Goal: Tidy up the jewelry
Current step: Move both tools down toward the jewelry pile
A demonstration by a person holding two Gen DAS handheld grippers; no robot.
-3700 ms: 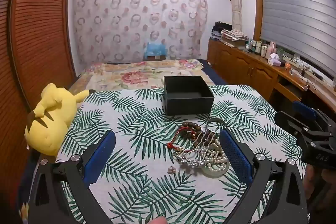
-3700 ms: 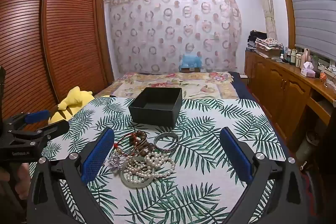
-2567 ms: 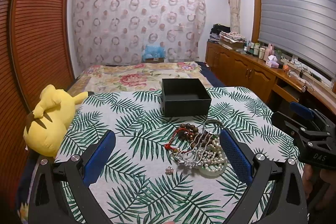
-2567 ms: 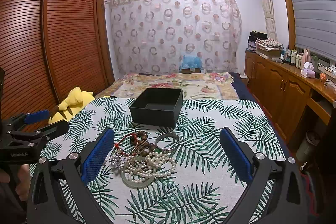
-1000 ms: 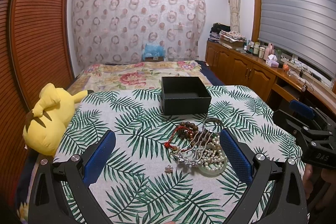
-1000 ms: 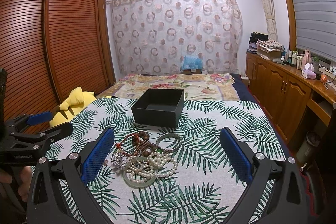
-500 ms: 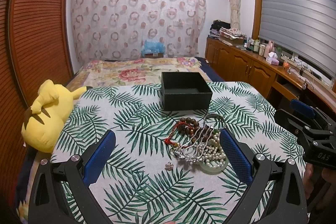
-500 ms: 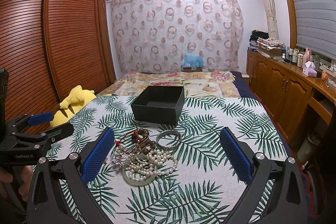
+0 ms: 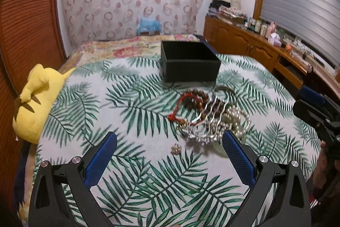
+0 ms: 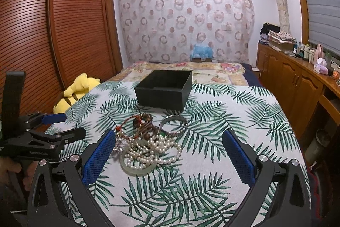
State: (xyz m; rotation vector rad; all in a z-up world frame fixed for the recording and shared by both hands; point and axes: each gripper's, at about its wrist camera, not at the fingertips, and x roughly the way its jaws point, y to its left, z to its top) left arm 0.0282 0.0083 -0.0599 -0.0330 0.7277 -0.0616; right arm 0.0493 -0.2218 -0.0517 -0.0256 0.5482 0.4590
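Left gripper [image 9: 169, 142]: blue textured pads spread wide, holding nothing. Right gripper [image 10: 169, 143]: equally wide, empty. Jewelry pile [image 10: 148, 139] lies on the leaf-print tablecloth [image 10: 223, 116]: glossy pearl strands, pale jade ring, wavy silver comb, brown wooden beads, red cord, metal bangle [image 10: 173, 123]. Rigid matte black box [image 10: 164, 88] stands at 12 o'clock of the pile, just beyond. Small charm [image 9: 176, 148] lies apart at 7 o'clock. Versus 0.5 s ago, both grippers have advanced toward the pile; spread unchanged
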